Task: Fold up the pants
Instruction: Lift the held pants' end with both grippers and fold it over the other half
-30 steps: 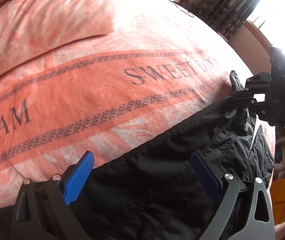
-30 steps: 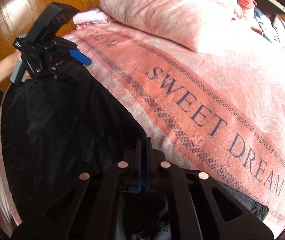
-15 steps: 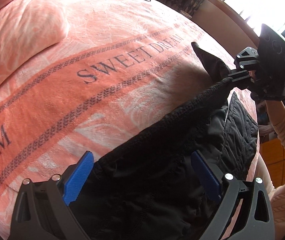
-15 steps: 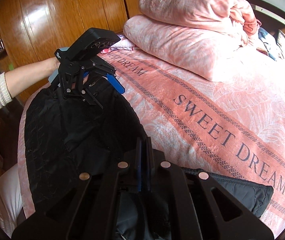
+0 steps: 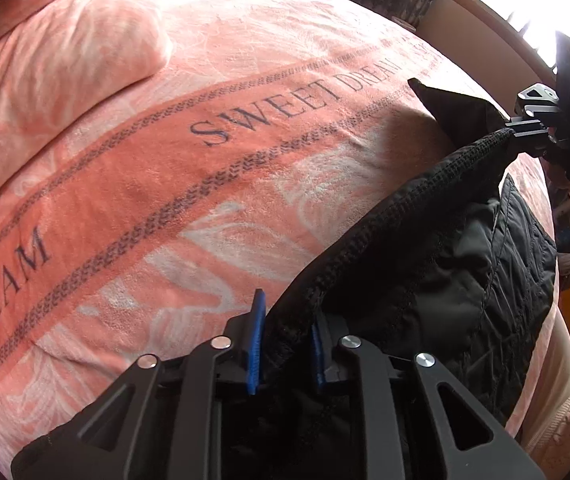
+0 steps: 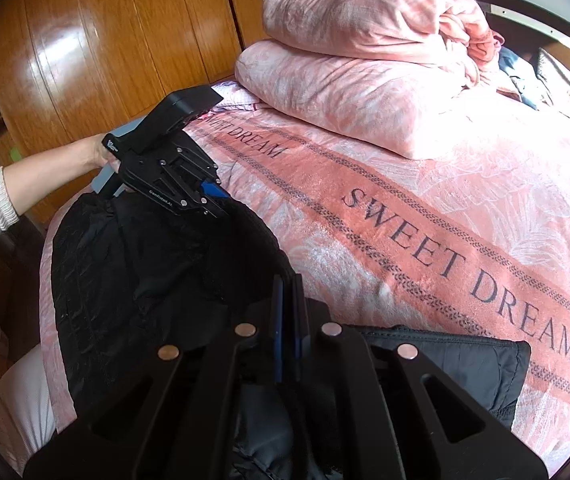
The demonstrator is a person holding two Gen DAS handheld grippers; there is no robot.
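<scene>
Pink bedding (image 5: 213, 208) with the words SWEET DREAM covers the wide bed, and the black quilted pants (image 5: 437, 264) lie along its near edge. The left gripper (image 5: 283, 344) has just been closing, and its blue pads now pinch the ribbed waistband (image 5: 365, 240) between them. The right gripper (image 6: 288, 328) is fully closed on the other end of the same band, so the edge hangs stretched between both hands and looks slightly lifted from the bed. I judge that the folding is only at its beginning: both corners are taken, but no clean fold is laid yet. One pant end (image 6: 461, 368) lies beside the right gripper. Two stacked pillows (image 6: 365, 80) rest further up the bed, well apart from the pants, so the middle of the bedding seems free for laying them down. A wooden wardrobe (image 6: 105, 48) stands behind.
</scene>
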